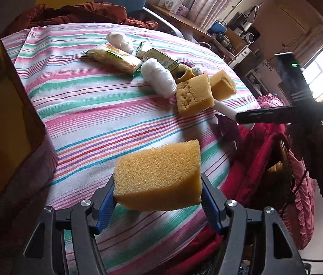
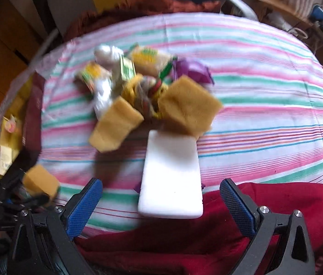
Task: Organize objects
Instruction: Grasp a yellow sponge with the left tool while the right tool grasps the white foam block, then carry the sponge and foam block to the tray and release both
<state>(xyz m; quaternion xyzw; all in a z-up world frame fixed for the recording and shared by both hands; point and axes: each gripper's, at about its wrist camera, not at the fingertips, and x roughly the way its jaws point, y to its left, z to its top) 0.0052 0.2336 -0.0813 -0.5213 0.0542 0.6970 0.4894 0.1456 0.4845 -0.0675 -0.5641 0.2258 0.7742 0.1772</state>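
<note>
We carry a sponge (image 1: 159, 178) clamped in the left hand-held gripper (image 1: 158, 197) toward the box (image 1: 5, 114), while the right hand-held gripper (image 2: 161, 197) is wide open at the white block (image 2: 171, 178).

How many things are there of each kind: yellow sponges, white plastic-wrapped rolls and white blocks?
Yellow sponges: 3, one in the left gripper, two on the striped cloth.
White plastic-wrapped rolls: 2.
White blocks: 1, between the open right gripper fingers.
Total: 6.
</note>
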